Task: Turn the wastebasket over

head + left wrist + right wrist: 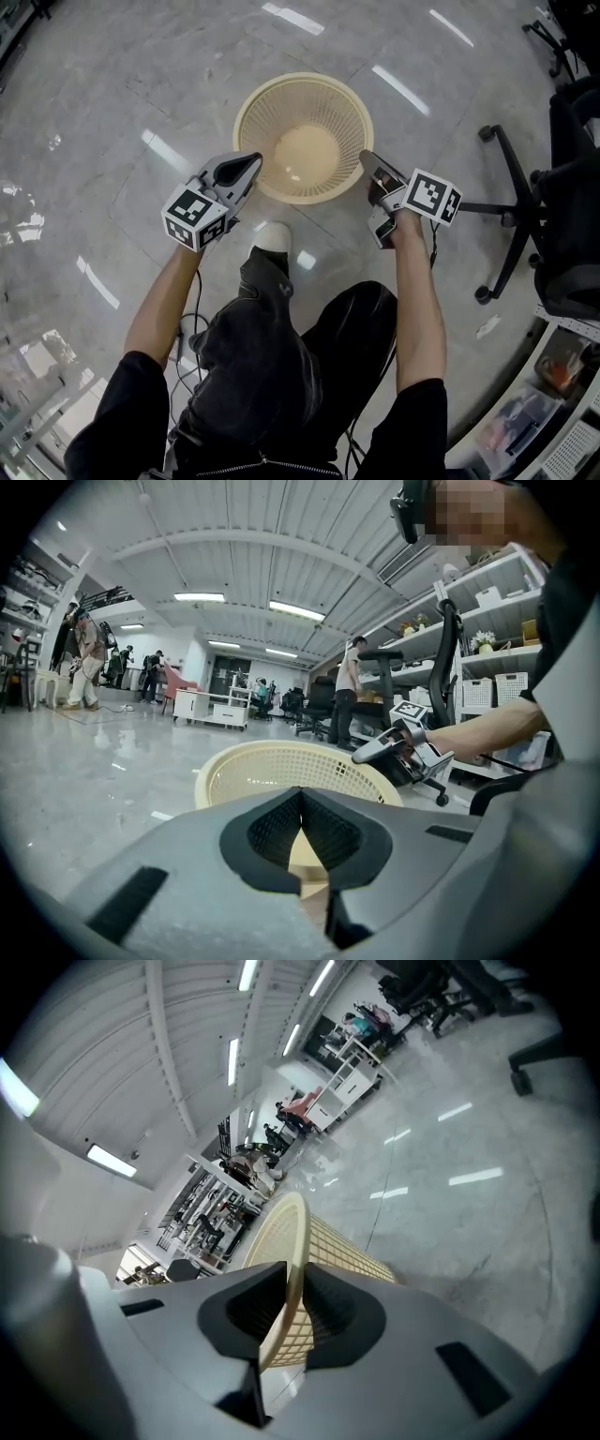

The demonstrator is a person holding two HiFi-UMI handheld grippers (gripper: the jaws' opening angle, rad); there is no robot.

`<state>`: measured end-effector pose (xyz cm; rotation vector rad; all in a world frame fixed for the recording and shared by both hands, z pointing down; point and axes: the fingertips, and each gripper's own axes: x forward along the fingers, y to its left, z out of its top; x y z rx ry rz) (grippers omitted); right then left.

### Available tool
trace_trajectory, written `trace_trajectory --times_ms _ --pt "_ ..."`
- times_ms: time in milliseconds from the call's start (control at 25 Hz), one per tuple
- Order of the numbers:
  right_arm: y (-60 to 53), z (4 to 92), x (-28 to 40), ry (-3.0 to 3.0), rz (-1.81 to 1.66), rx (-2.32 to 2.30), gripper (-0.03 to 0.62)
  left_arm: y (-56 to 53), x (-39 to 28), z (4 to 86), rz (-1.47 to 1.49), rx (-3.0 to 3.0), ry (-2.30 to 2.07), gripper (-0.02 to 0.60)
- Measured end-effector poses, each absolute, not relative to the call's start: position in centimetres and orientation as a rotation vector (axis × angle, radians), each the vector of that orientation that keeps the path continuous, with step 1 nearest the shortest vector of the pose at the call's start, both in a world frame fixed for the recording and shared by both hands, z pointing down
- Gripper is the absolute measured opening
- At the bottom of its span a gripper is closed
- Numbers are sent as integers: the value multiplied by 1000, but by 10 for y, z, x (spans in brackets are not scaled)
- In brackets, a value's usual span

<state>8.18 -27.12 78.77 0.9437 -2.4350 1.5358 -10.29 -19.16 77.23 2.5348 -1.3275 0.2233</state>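
A cream mesh wastebasket [302,155] stands upright on the glossy floor, its open mouth facing up. My left gripper [255,165] is shut with nothing in it, its tip against the outside of the basket's left rim. In the left gripper view the closed jaws [301,791] point across the wastebasket [272,771] toward the other gripper. My right gripper [366,157] is at the right rim. The right gripper view shows the wastebasket's [328,1251] thin rim standing edge-on between the right gripper's [287,1274] pads, which close on it from both sides.
The person's white shoe [273,236] rests on the floor just in front of the basket. A black office chair [553,216] on castors stands to the right, with shelving [553,412] at the lower right. Chairs, desks and several people are far across the room.
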Motion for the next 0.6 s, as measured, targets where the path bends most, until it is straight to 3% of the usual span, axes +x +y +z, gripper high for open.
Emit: trace_trajectory --times_ms 320,600 --pt "-296 743 149 -2456 1013 1232 54 -206 -72 773 218 2588 -1240 4" --pt "-286 751 150 -2284 580 1346 43 -210 -49 777 234 2614 -1170 3"
